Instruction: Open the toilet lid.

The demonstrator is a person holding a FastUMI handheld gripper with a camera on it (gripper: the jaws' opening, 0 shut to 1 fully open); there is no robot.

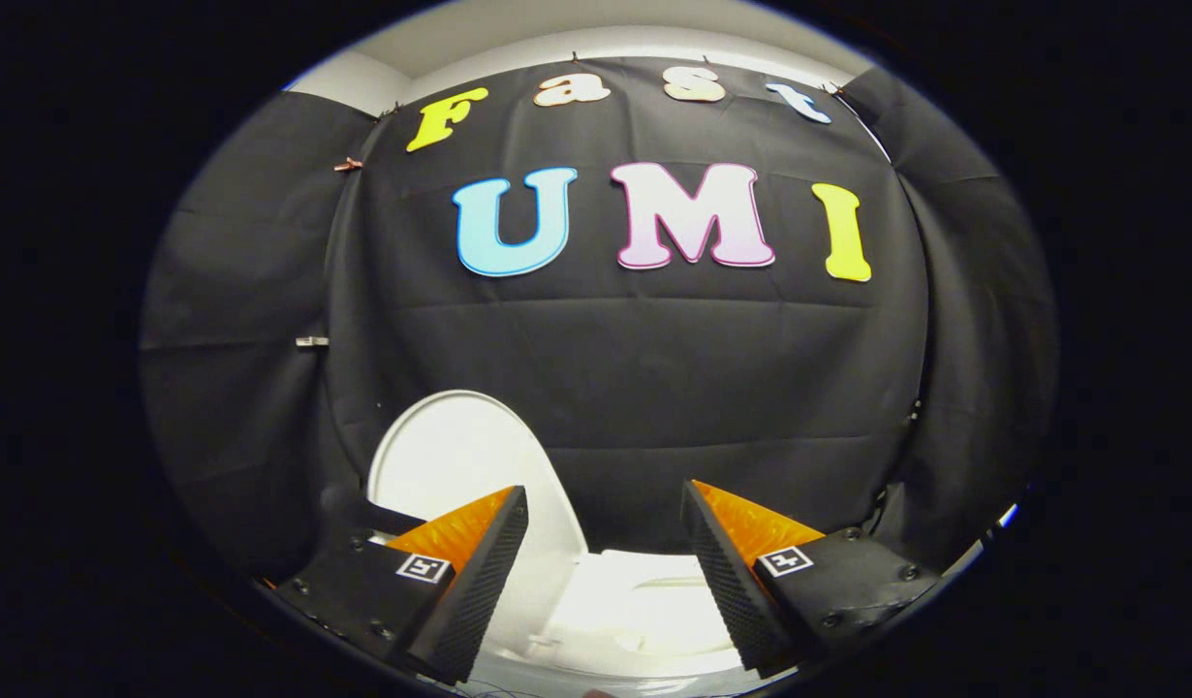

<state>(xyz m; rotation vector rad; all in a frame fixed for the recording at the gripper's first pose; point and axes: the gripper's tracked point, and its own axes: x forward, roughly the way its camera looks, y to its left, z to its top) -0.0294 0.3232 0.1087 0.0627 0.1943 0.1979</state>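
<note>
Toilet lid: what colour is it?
Plain white; the toilet lid stands raised beyond the open tongs, clearest in the gripper view.

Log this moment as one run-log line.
gripper: open, holding nothing | white plastic toilet lid: raised upright beyond the left finger | toilet bowl rim: between fingers
</note>
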